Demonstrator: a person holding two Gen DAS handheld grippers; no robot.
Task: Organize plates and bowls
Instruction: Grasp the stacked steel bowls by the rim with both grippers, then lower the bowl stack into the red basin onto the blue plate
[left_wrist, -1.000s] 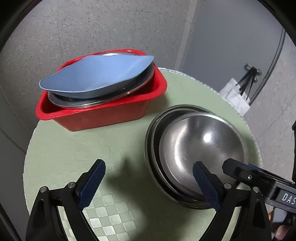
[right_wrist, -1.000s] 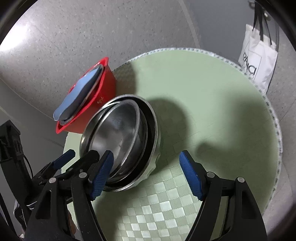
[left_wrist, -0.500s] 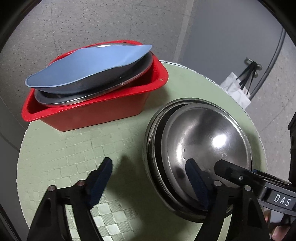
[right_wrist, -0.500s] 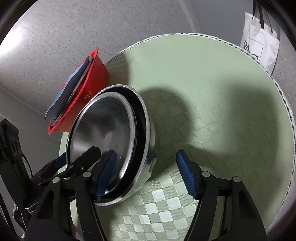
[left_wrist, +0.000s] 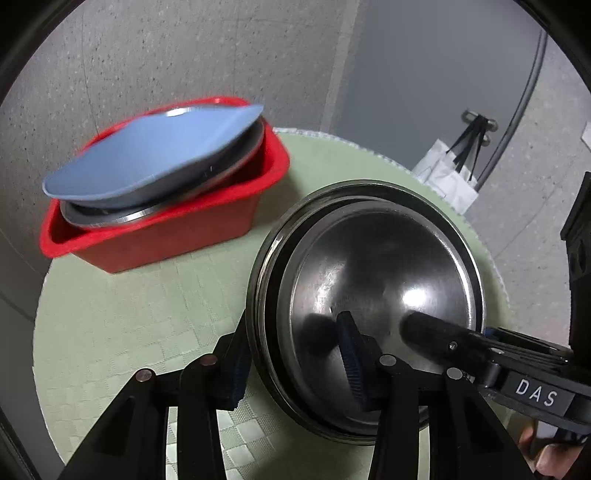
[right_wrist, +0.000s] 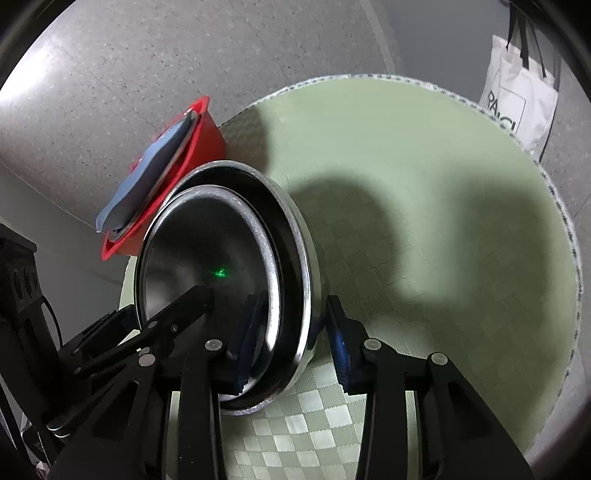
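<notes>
Resting on the round green bench (left_wrist: 140, 317), a stack of nested steel bowls (left_wrist: 384, 295) is found just beside a red tub (left_wrist: 166, 236), which holds a steel plate (left_wrist: 155, 214) under a tilted blue plate (left_wrist: 147, 158). The left hand-held gripper (left_wrist: 295, 365) is placed astride the near rim of the bowls, one pad outside the wall and one inside the top bowl; its jaws are closing, and firm contact with the metal cannot be confirmed. The right hand-held gripper (right_wrist: 291, 343) is set likewise across the rim on the opposite side, one pad inside and one outside, jaws closing with the rim between them. A white bag (right_wrist: 517, 99) is seen hanging beyond the bench.
</notes>
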